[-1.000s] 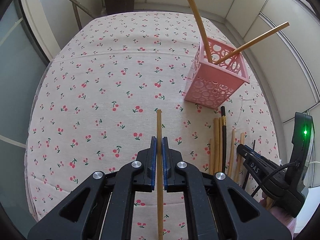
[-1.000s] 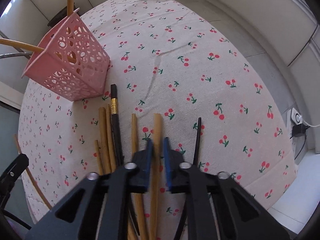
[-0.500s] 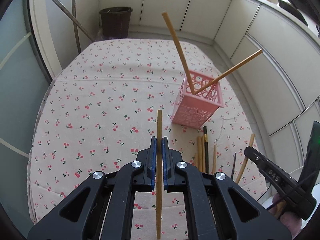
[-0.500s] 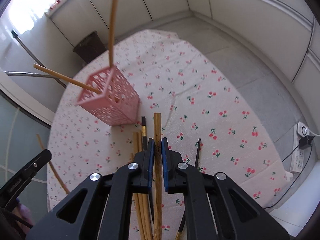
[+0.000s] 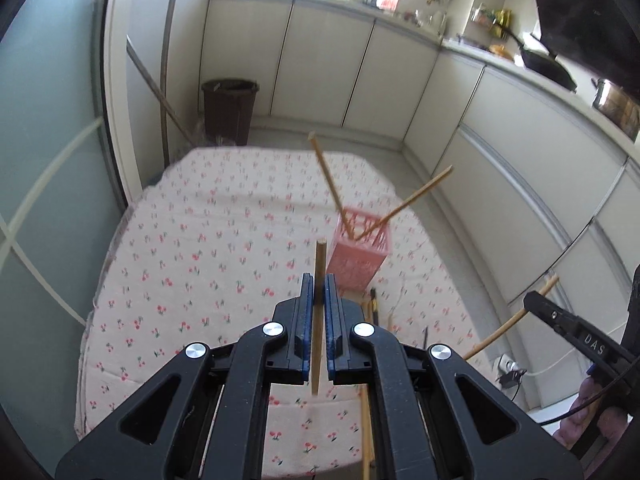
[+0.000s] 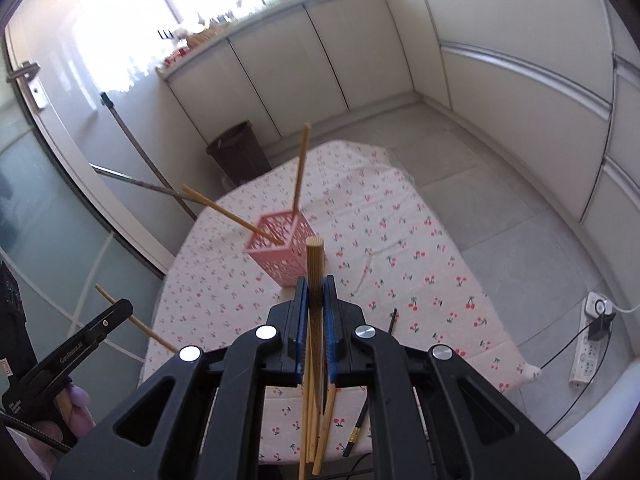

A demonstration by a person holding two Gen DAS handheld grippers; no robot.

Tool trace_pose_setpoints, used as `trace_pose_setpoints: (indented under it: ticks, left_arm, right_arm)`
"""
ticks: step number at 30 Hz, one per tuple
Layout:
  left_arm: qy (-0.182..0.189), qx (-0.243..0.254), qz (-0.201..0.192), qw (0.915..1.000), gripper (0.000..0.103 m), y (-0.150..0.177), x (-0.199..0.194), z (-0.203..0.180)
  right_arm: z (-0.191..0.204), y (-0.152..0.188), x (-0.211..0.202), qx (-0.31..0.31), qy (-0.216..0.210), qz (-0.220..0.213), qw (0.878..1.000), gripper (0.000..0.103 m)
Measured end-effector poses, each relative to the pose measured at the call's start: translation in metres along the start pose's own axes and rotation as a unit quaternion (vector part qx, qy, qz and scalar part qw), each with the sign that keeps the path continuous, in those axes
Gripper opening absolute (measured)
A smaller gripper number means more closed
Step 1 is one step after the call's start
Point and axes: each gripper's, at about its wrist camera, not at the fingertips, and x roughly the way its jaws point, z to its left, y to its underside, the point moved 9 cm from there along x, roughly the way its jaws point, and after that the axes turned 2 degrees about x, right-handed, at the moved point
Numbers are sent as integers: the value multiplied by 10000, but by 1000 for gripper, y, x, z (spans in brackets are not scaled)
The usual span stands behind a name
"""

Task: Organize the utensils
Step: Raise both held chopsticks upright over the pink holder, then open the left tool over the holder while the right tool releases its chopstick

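Left gripper (image 5: 316, 292) jaws clamp chopstick (image 5: 319, 264); right gripper (image 6: 316, 292) likewise.

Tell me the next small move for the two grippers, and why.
Probably carry the right gripper forward over the pink basket and lower its wooden chopstick in. Both grippers already clamp a chopstick above the table, two already lean in the basket, and the right one sits nearest its open top.

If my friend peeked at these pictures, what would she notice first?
Probably the two black grippers up in the air, the left gripper and the right gripper, each pinching a wooden chopstick. Next, the pink basket on the cherry tablecloth, with two chopsticks poking out of it at slants.
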Motion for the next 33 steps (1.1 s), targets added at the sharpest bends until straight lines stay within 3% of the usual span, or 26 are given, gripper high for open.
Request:
trace_pose_setpoints:
  ticks: [8, 11, 17, 21, 23, 33]
  left_arm:
    - [127, 167, -711, 9973, 5, -93, -26, -37]
    - [163, 141, -812, 9965, 5, -129, -16, -51]
    - [60, 3, -798, 9968, 5, -162, 19, -62]
    - [21, -61, -448, 9990, 6, -158, 59, -59]
    - [27, -234, -216, 9995, 12, -150, 78, -49]
    - [-173, -317, -364, 9987, 19, -98, 43, 0]
  right_arm:
    - [11, -63, -37, 312, -431, -621, 9966, 8]
    - [8, -81, -40, 380, -453, -738, 9955, 8]
    - [-9, -94, -34, 538, -462, -746, 9947, 8]
    - [-21, -95, -24, 669, -400, -636, 9949, 8]
    - [-25, -97, -22, 703, -385, -632, 9948, 8]
    - [-15, -95, -15, 654, -306, -724, 9948, 8]
